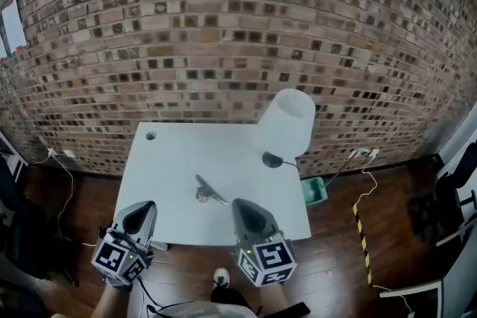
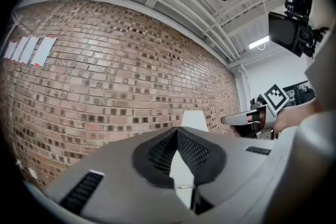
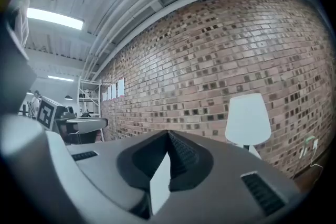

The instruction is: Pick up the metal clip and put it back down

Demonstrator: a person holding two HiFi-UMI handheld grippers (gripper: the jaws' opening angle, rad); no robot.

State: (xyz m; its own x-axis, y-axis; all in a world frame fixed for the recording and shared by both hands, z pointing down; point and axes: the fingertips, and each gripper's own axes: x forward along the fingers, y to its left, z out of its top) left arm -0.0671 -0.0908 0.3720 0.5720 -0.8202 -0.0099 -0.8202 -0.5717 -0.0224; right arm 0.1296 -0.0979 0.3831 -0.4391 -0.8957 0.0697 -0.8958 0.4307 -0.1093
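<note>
Metal clip [image 1: 209, 192] is seen lying flat on the white worktop [image 1: 171, 160], toward the front edge, so nothing is being lifted right now. Whether the pick-up is yet to be done or the clip's already been set back down can't be told from this alone. Left tool [image 1: 141, 207] and right tool [image 1: 243, 204] are both held at the near edge, apart from the clip, which lies between them and a bit further in. Both are closed up, jaws pressed together at the tips, and nothing is gripped or touched by either.
</note>
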